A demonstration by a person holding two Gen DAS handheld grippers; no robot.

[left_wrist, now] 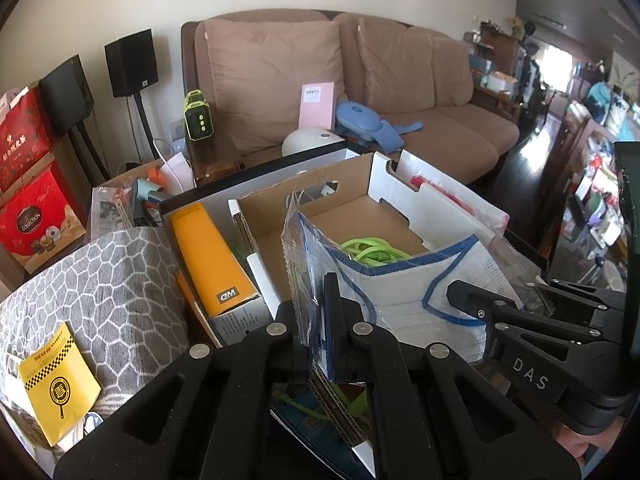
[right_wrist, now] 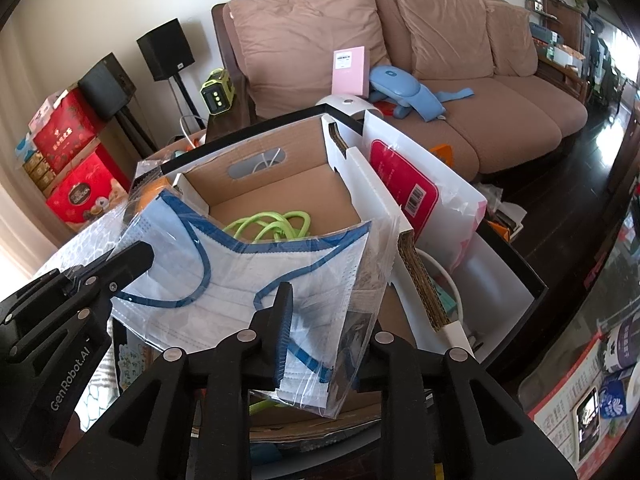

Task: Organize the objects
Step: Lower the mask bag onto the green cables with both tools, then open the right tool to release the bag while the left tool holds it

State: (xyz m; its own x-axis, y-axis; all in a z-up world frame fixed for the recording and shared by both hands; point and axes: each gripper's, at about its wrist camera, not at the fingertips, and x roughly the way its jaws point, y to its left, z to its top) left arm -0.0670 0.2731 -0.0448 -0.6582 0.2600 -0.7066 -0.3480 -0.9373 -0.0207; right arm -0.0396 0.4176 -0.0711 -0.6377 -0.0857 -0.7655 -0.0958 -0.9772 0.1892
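Left claw (left_wrist: pixel 320 320) pinches the mask packet (right_wrist: pixel 256 276), right claw (right_wrist: pixel 320 332) slack around it, above the cardboard box (right_wrist: pixel 280 188).

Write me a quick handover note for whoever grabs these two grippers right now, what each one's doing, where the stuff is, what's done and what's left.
Left gripper: shut on one end of the bagged pack of face masks.
Right gripper: one finger lies against the pack's other end; whether it grips is unclear.
The pack hangs over the near edge of the open cardboard box, not yet inside.
Done: a green cable already lies in the box.
Left: lower the pack in and release. An orange box sits beside the cardboard box.
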